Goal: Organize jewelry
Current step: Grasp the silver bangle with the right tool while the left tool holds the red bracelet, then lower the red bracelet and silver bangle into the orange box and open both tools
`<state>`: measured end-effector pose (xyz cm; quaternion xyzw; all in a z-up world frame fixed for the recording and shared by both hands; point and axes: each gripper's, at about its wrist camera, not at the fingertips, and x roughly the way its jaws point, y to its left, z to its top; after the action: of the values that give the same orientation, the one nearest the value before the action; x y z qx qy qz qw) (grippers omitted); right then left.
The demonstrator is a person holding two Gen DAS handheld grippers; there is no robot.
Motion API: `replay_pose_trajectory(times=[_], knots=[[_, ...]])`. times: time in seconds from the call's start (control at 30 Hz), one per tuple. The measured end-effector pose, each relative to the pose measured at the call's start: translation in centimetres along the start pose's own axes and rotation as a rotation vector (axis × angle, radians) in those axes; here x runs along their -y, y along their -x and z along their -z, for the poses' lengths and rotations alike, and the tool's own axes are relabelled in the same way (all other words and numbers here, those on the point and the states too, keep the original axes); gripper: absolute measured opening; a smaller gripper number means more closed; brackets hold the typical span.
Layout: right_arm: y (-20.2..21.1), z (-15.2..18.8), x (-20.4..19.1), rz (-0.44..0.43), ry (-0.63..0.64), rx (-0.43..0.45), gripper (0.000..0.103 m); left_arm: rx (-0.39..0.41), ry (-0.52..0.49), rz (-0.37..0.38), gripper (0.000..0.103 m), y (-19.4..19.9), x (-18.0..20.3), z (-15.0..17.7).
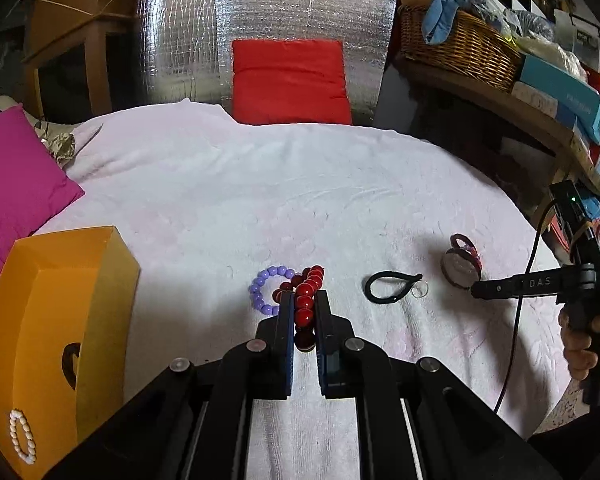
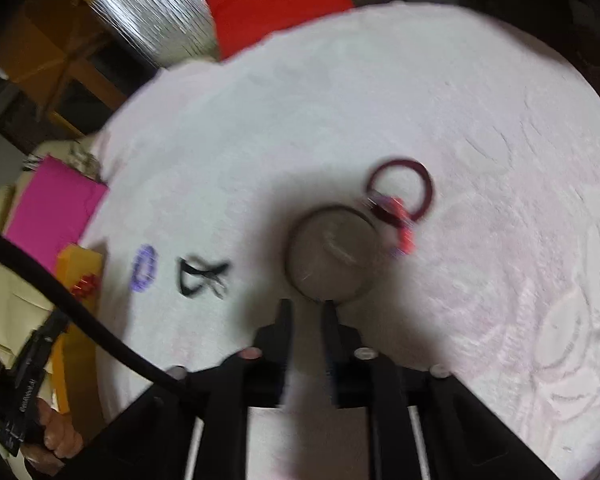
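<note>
Fingers of the left gripper pinch the red bead bracelet, next needing a carry to the orange box, while the right gripper, fingers spread, hovers near the round tin.

Bare white blanket beyond the beads (wide room); orange box blocks left.
</note>
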<state>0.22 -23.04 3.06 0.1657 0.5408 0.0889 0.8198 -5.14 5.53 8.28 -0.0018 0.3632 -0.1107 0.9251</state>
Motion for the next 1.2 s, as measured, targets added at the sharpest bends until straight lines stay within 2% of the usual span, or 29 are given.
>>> replay_pose_trajectory(times=[0.03,0.07,0.1,0.2,0.3,0.4,0.53,0.6,0.7,0.9,0.97,1.2], knots=[[0.1,0.0,0.4,0.014,-0.010,-0.009,0.044,-0.001,0.000,0.004,0.010,0.0,0.0,0.0],[0.5,0.1,0.9,0.024,-0.020,0.006,0.056,0.000,0.001,0.004,0.010,0.0,0.1,-0.1],[0.9,0.1,1.1,0.035,-0.026,0.028,0.062,0.001,0.002,0.003,0.010,0.0,0.1,-0.1],[1.4,-0.2,1.3,0.038,-0.049,0.079,0.062,0.000,0.003,0.003,0.010,0.0,0.5,-0.1],[0.0,-0.7,0.1,0.044,-0.037,0.054,0.062,-0.006,-0.001,0.006,0.010,-0.1,1.0,-0.1],[-1.7,-1.1,-2.0,0.137,0.006,0.057,0.063,-0.004,-0.016,0.005,0.010,0.0,1.5,0.0],[-3.7,-1.3,-5.0,0.354,0.073,0.094,0.065,-0.007,-0.024,0.004,0.010,0.1,1.6,0.1],[-3.8,-1.3,-5.1,0.394,0.058,0.127,0.065,-0.005,-0.024,0.000,0.010,0.3,1.4,0.1],[-3.6,-1.3,-4.5,0.372,-0.003,0.153,0.064,0.005,-0.011,-0.011,0.010,0.7,0.6,0.1],[-2.4,-0.9,-3.4,0.312,-0.019,0.155,0.063,0.048,0.032,-0.042,0.010,2.4,-1.5,0.1],[-0.8,-0.4,-2.7,0.280,-0.015,0.159,0.063,0.073,0.060,-0.050,0.010,3.3,-2.5,0.0],[2.5,1.2,-7.2,0.116,0.067,0.240,0.063,0.179,0.149,-0.120,0.010,6.9,-5.6,0.2]])
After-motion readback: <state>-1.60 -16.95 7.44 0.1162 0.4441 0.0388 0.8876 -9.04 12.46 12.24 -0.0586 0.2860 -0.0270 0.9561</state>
